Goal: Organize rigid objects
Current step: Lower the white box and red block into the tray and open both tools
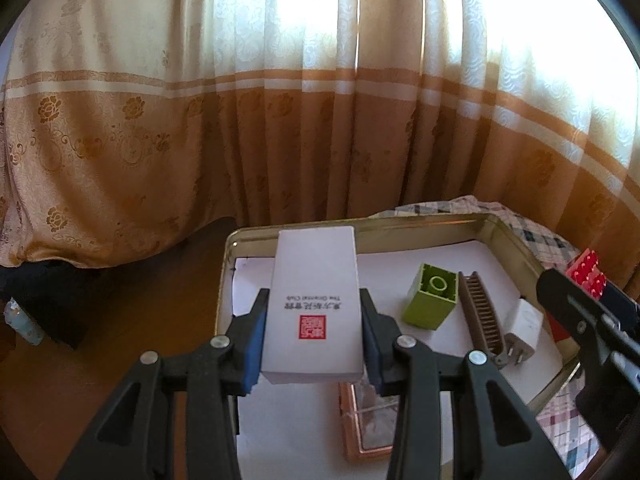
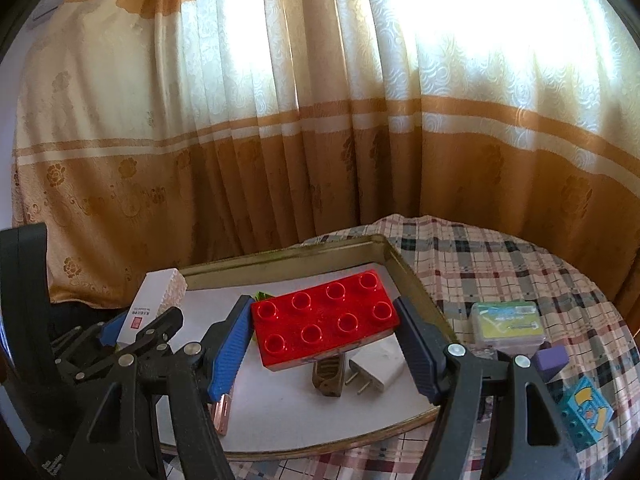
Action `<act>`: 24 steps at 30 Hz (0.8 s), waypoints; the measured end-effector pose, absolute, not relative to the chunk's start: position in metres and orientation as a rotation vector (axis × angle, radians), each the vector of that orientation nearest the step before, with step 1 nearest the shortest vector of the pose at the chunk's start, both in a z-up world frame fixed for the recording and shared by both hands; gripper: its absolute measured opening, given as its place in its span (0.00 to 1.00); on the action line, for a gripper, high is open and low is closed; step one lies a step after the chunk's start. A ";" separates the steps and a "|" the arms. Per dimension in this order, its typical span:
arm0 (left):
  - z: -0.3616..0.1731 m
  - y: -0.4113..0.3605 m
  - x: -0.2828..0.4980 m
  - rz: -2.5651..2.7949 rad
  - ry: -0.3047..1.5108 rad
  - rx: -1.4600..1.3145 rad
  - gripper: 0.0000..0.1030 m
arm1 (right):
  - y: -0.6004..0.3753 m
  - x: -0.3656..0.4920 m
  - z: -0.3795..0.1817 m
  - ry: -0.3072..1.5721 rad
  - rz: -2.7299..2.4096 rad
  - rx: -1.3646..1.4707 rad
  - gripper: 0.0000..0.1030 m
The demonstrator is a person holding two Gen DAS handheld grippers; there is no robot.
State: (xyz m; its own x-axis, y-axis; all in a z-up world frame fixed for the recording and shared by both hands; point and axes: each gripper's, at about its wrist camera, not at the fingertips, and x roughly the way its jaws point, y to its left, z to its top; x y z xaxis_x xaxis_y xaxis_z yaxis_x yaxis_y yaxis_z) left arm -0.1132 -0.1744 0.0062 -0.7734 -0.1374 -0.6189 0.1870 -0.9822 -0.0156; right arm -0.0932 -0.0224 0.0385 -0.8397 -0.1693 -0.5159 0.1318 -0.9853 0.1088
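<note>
A room in a home, by the look of it: floor-length cream and tan curtains (image 2: 320, 140) with a woven flower pattern hang across a sunlit window, and a round table wears a plaid cloth (image 2: 500, 264). A metal tray (image 2: 416, 280) holds household oddments (a comb (image 1: 482, 316), a plug adapter (image 2: 380, 368), toy bricks).

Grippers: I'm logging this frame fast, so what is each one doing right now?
Left gripper: closed on the white box, over the tray.
Right gripper: closed on the red brick.
</note>
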 end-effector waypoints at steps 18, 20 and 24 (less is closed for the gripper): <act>-0.010 -0.172 -0.125 -2.656 -0.023 1.036 0.39 | -0.033 -0.116 0.006 -0.087 -2.834 0.899 0.70; -0.011 -0.173 -0.127 -2.646 -0.034 1.050 0.39 | -0.033 -0.117 0.003 -0.089 -2.802 0.893 0.70; -0.007 -0.175 -0.123 -2.639 -0.011 1.034 0.63 | -0.030 -0.112 0.002 -0.108 -2.785 0.856 0.70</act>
